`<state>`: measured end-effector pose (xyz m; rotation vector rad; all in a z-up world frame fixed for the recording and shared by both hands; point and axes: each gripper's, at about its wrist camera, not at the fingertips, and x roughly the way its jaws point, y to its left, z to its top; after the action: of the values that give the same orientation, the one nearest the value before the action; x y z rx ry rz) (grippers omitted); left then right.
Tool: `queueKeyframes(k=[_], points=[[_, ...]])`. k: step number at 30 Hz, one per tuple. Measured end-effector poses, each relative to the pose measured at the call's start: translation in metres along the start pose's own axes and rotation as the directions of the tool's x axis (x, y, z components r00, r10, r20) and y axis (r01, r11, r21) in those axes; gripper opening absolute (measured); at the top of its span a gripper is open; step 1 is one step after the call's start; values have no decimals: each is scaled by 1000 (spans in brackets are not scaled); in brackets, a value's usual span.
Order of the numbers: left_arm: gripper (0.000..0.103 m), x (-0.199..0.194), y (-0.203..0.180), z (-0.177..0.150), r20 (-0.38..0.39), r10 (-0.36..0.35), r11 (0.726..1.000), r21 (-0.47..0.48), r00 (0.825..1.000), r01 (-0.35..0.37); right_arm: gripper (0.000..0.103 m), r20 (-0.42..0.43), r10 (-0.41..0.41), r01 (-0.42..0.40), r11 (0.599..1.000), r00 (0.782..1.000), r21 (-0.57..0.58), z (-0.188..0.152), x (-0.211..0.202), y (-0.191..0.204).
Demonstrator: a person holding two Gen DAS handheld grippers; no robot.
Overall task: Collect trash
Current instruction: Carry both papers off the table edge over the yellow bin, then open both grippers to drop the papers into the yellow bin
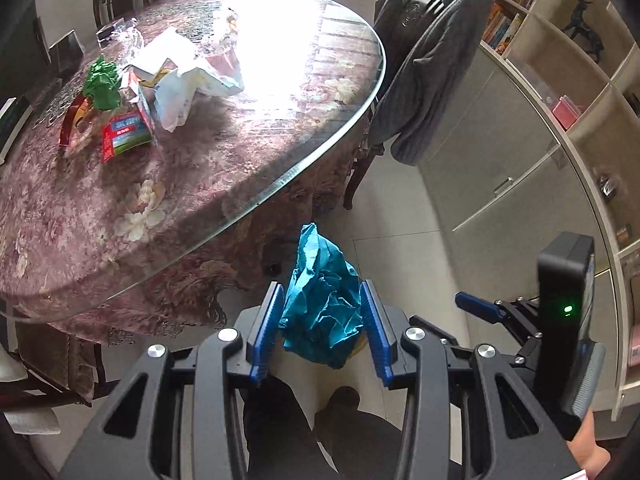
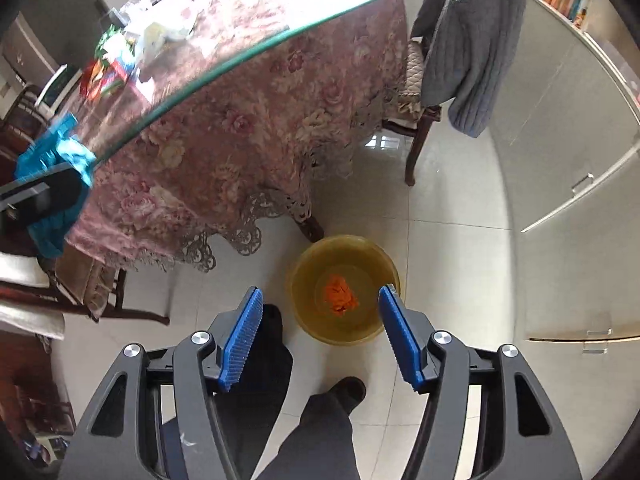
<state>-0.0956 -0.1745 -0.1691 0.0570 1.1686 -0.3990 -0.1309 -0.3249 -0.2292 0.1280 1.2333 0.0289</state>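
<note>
Teal paper wad [image 1: 322,304] clenched in left tongs [image 1: 322,320] off the worktop [image 1: 200,184] edge, right tongs [image 2: 320,336] spread wide w/ nothing between, above yellow bin [image 2: 374,320] on floor holding orange scrap [image 2: 340,295].

A home dining room: floral-clothed glass-topped table [image 1: 280,168], chairs [image 2: 420,120], bookshelves [image 1: 508,8].
</note>
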Motion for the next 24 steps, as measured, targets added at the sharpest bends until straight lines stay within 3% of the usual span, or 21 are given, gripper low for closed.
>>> queueKeyframes(k=[9,15,24], points=[[41,22,-28,-3,-62,-85,995,43,994,88,60,106,-42,38,998,993,41,3,-46,-20],[41,38,-53,-9,-120,-148,985,66,982,156,70,167,-108,93,991,980,96,-1,-75,-44],[41,63,-81,-18,-167,-136,985,80,977,151,70,181,-120,95,985,976,141,-12,-89,-76]])
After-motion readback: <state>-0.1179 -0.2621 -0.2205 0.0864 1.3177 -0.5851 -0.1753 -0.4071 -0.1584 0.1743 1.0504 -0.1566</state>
